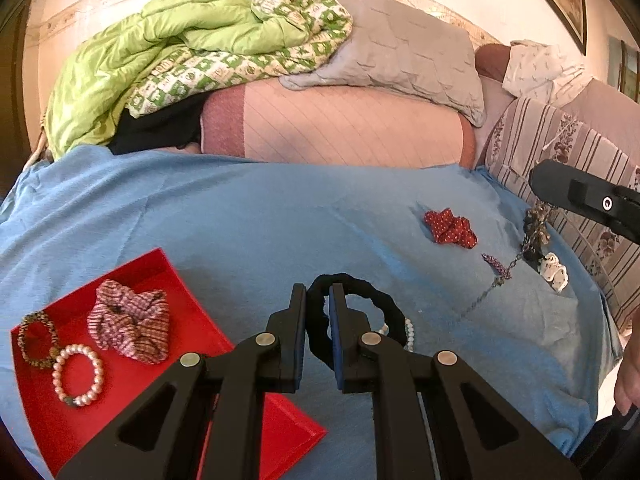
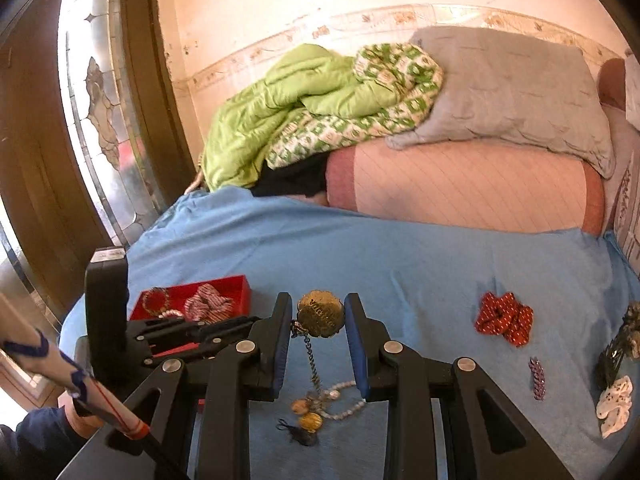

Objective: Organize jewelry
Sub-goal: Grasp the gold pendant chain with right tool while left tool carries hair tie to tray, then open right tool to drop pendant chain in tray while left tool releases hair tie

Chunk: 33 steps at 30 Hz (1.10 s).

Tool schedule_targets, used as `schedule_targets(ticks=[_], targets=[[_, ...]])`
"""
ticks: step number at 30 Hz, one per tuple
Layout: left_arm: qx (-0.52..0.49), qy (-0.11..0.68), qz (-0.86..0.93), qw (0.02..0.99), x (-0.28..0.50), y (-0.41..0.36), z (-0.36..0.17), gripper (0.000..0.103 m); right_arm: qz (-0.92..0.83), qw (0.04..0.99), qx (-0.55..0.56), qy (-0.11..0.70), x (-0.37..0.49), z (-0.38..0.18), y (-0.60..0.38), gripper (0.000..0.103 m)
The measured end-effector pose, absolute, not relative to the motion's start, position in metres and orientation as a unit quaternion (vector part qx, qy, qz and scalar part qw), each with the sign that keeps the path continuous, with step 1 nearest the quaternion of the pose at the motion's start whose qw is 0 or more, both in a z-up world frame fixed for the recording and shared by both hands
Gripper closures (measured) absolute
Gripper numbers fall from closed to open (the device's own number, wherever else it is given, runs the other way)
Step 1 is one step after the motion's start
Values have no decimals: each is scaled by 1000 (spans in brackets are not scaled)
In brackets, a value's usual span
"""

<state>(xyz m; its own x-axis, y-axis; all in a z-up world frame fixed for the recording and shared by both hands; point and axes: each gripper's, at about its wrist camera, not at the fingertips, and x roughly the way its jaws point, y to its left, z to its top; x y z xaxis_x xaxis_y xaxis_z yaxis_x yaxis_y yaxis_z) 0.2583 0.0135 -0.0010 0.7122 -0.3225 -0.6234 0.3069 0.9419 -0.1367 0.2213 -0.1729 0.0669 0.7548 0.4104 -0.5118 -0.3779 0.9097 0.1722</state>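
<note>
Filling up: red tray (image 1: pixel 48 412) has three things. Beside it, left gripper (image 1: pixel 318 300) pinches the black scrunchie (image 1: pixel 360 292); right gripper (image 2: pixel 318 312) grips the gold pendant (image 2: pixel 321 313). More wait.

Right gripper (image 2: pixel 318 316) pinches a gold medallion (image 2: pixel 321 313) w/ chain hanging over blue bedsheet (image 2: pixel 360 248). Red tray (image 2: pixel 236 285) at 10 o'clock; red scrunchie (image 2: pixel 505 317) at 3.

We see open blue bedsheet (image 1: pixel 240 220) mid-bed; a red plastic tray (image 1: pixel 160 268) blocks left, a red polka-dot scrunchie (image 1: pixel 450 227) right.
</note>
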Motion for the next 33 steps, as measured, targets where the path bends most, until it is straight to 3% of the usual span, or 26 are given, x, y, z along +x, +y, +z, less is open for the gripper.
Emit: schedule_targets(ticks=[18,33], targets=[[-41,328,-55,942,225,129,28,92,285,923,22,257,207,89,-75,75],[-50,375,16,926,213,187,7,92,333,896,15,294,214,61,-3,74]])
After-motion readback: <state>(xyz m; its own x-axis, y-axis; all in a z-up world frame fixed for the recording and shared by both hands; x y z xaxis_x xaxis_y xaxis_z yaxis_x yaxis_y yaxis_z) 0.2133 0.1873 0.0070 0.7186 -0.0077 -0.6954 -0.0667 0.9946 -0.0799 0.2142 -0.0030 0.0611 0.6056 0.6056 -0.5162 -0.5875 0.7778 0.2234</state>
